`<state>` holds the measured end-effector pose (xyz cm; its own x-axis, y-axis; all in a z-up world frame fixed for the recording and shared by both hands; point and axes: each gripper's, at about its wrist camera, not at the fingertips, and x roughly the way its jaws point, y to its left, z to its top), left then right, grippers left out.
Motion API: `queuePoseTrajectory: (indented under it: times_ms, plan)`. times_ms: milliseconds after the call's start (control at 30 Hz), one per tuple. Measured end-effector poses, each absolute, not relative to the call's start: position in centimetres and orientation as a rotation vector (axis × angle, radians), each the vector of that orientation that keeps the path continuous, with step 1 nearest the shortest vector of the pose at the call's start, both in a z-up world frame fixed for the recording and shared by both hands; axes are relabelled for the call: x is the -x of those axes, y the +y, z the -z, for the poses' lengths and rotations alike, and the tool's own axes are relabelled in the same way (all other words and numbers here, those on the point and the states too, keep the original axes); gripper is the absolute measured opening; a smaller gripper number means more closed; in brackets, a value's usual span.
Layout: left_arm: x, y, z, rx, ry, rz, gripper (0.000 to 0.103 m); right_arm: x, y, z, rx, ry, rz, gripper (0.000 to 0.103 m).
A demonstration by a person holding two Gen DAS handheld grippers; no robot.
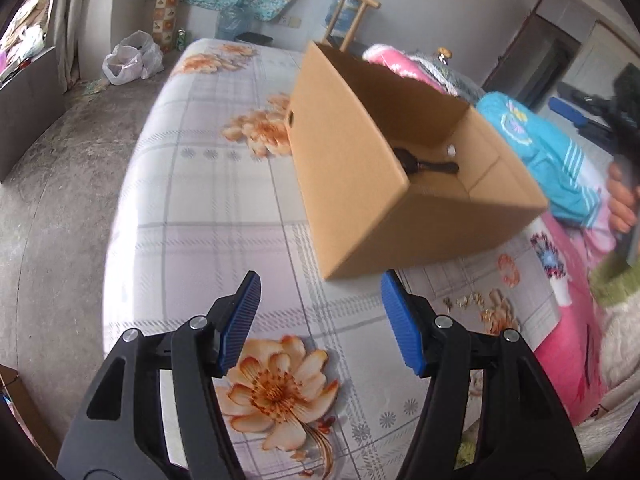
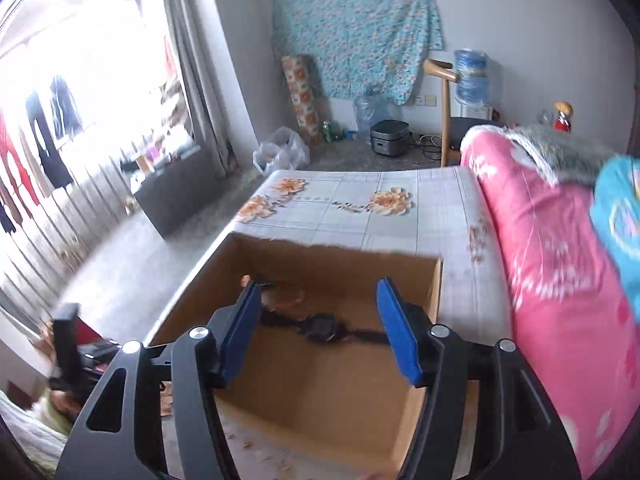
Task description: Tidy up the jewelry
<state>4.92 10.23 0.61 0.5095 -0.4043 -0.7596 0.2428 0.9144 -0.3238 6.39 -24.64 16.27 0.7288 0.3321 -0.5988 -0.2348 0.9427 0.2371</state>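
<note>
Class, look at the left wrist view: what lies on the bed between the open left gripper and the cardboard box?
Only bare floral bedsheet separates the left gripper from the cardboard box; the small gold jewelry pieces lie off to the right.

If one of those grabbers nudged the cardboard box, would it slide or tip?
Probably slide: the cardboard box looks nearly empty, holding only a dark strap-like item, so likely light. It sits on a soft bedsheet, so it might wobble. Its thin open walls may flex.

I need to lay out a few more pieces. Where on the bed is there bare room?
The floral sheet left of the cardboard box is bare out to the bed's edge. Right of the box is crowded: small gold pieces lie by the pink quilt. A dark item lies in the box.
</note>
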Motion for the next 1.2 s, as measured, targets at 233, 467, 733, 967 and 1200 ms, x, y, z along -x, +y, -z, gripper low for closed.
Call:
queuePoseTrajectory:
  times_ms: [233,467,733,967,1200]
  plan:
    - [-3.4,6.0,3.0,0.044,1.054,0.369,0.068,3.6,-24.1,-9.0,-0.191,0.734,-0.131,0.089]
    - [-2.7,2.7,4.0,-0.157,1.045,0.285,0.085,5.3,-25.3,-2.3,-0.102,0.905,0.168,0.093]
    - [-2.2,2.8,4.2,-0.155,1.057,0.253,0.095,5.9,-22.1,-3.2,0.183,0.812,0.281,0.096]
    - [-2.3,2.7,4.0,-0.15,1.048,0.25,0.096,7.8,-22.1,-4.6,0.046,0.667,0.201,0.096]
    - [-1.7,2.9,4.2,-0.152,1.011,0.264,0.096,7.7,-19.7,-2.7,-0.025,0.722,0.085,0.096]
